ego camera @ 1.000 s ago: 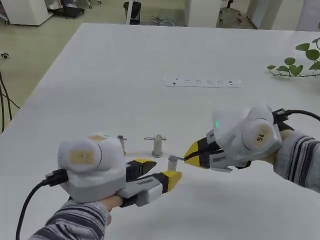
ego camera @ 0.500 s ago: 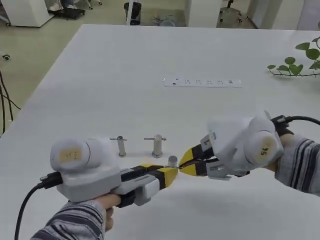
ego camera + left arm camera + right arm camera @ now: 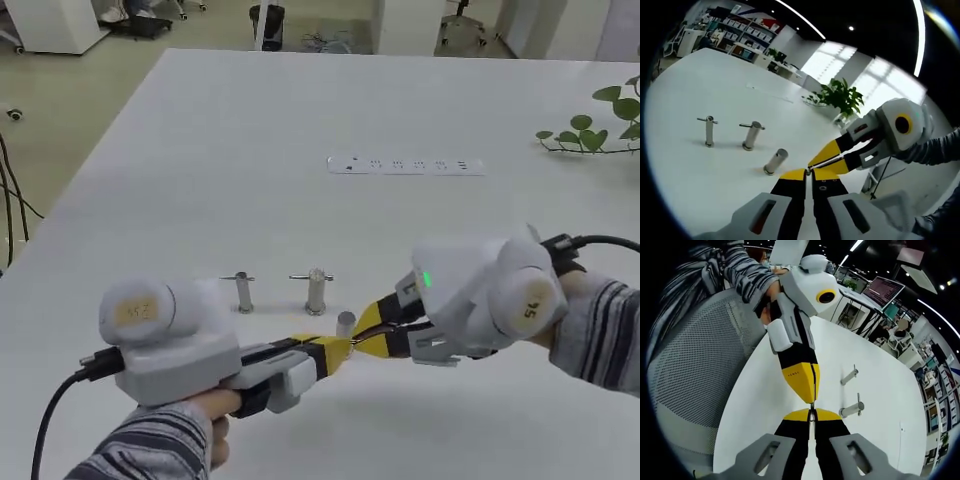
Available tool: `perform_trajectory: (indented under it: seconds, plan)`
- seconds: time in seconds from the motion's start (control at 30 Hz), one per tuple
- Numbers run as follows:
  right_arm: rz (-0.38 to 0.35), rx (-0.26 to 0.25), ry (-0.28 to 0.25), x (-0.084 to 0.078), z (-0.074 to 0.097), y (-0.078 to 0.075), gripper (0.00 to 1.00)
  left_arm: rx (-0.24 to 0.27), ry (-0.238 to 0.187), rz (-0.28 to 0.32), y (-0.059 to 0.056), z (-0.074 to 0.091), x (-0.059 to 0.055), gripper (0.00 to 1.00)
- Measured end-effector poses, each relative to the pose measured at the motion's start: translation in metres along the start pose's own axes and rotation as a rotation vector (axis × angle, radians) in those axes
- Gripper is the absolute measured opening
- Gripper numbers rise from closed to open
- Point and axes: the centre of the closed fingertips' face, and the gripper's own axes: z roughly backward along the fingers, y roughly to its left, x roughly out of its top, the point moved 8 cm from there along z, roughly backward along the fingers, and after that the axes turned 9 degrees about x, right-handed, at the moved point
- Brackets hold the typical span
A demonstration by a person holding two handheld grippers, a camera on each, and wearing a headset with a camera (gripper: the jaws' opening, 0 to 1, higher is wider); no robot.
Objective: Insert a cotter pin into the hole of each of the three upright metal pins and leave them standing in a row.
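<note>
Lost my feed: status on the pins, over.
Left tool, right tool shut, tips meeting on thin wire cotter pin. Left silver metal pin and middle pin cottered; third pin bare. Nothing blocking.

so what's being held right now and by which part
A thin cotter pin, pinched at its ends between the shut tips of the left gripper and right gripper.

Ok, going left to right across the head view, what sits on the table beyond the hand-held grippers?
first metal pin, cotter pin through it → second metal pin, also fitted → third metal pin, bare → plant. The power strip overlaps the pins sideways, so it is left out.
</note>
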Motion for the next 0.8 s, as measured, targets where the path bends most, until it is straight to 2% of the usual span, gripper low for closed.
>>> perform_trajectory:
  seconds: [0.23,0.43,0.53,0.57,0.67,0.8]
  plan:
    - [0.005,0.006,0.003,-0.0002,-0.0001,0.0020,0.00,-0.016,0.004,-0.025,-0.0009,0.0000,-0.0006,0.00]
    - [-0.029,0.010,-0.006,-0.0014,-0.0006,0.0015,0.00,-0.018,0.002,-0.117,-0.0025,-0.0002,0.0001,0.00]
    - [-0.056,0.024,-0.009,-0.0035,-0.0017,0.0024,0.00,-0.026,0.010,-0.186,-0.0028,0.0004,0.0000,0.00]
    - [-0.066,0.031,-0.016,-0.0044,-0.0016,0.0030,0.00,-0.033,0.016,-0.234,-0.0033,0.0012,-0.0004,0.00]
    - [-0.107,0.049,-0.039,-0.0068,-0.0008,0.0044,0.00,-0.054,0.036,-0.331,-0.0050,0.0024,-0.0016,0.00]
    - [-0.156,0.069,-0.068,-0.0096,0.0000,0.0067,0.04,-0.073,0.047,-0.417,-0.0057,0.0044,-0.0029,0.00]
